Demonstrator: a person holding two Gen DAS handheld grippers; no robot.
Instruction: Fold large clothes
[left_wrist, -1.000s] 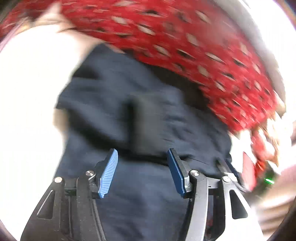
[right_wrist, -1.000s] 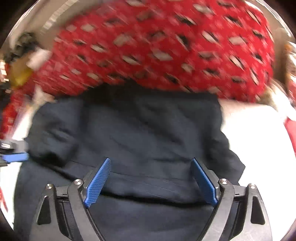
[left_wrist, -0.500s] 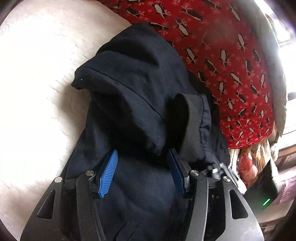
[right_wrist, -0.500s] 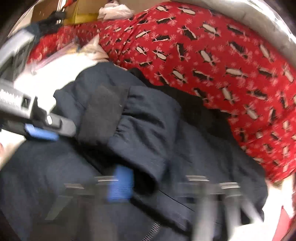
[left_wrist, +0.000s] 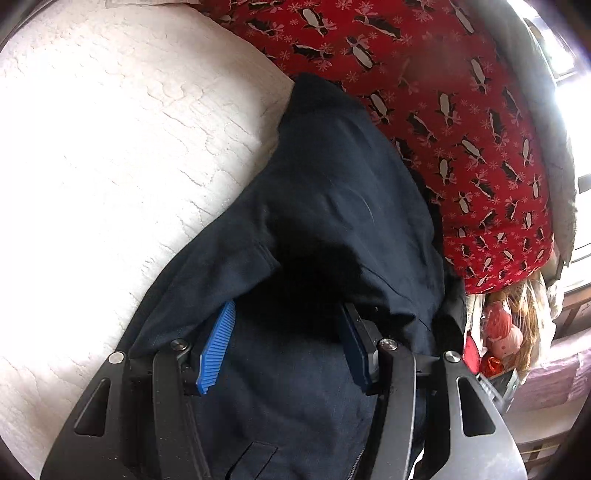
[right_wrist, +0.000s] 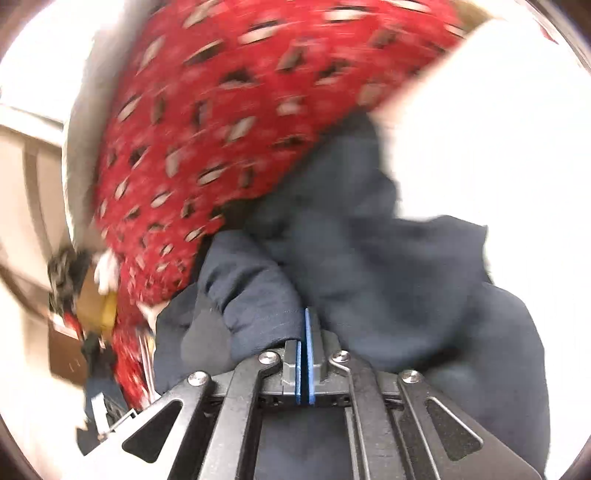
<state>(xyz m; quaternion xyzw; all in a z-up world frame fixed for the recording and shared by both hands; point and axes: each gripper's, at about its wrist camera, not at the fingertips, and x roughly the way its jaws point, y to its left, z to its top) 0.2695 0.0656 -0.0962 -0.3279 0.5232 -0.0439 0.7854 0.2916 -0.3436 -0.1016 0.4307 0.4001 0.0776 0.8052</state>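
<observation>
A dark navy garment lies bunched on a white textured bedspread. My left gripper rests low on it, jaws about half apart. A fold of the cloth drapes over both fingertips, and the pads do not pinch it. In the blurred right wrist view, my right gripper has its blue pads almost together, just beginning to part. A thick rolled fold of the navy garment is caught at its tips. A zipper shows near the lower edge of the left wrist view.
A red blanket with a penguin print lies against the garment's far side. Bags and clutter sit off the bed's edge, and a cardboard box stands on the left of the right wrist view. White bedspread extends beside the garment.
My right gripper went from wide open to nearly shut, rolled and swung across the garment, and left the left wrist view. The navy fold now covers the left fingertips.
</observation>
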